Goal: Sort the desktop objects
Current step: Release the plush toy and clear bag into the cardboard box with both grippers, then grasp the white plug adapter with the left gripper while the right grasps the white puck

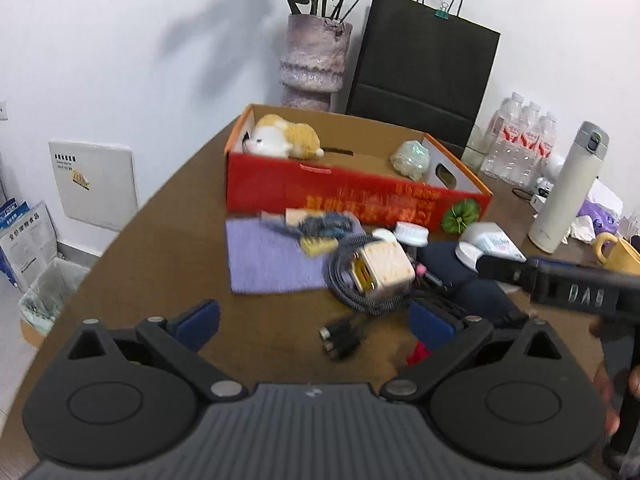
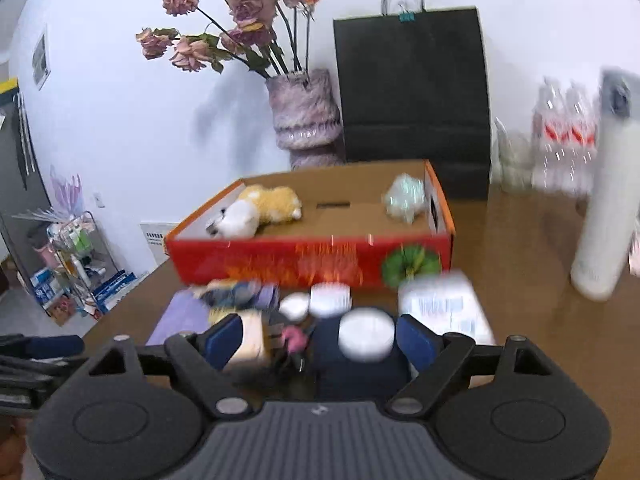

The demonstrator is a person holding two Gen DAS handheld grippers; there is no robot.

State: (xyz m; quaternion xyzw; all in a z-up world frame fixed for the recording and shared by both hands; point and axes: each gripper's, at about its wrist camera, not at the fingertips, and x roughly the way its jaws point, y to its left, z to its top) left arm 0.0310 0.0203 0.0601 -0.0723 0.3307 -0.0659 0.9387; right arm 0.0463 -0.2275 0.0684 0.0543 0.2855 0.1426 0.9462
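Brown desk, white wall behind, clutter heaped in front of a red cardboard box.

Both my tongs are spread with nothing between the pads. Left gripper hangs over bare desk, with a small black plug just ahead of it. Right gripper is low over the pile, a blurred white round lid between its jaws but not pinched.

Pile, near to far: grey braided cable coiled around a cream cube charger, dark pouch beside it, purple cloth under blue-and-yellow bits, white caps against the box wall. The box already holds a plush toy and a pale green bundle.

Risks, as I judge them:
- The cable wraps the charger. If I grab either alone, the other drags and sweeps small parts off the desk.
- Frames are smeared. Closing while blurred likely means a glancing pinch on that round lid, and it skates away.
- My right tong crosses the left view close to the left tong. Both diving at one heap could clash.
- A tall white flask and a yellow mug stand to the right; a wide swing could topple them.
- Vase of dried roses sits right behind the box, so an overshoot on the drop could knock it.
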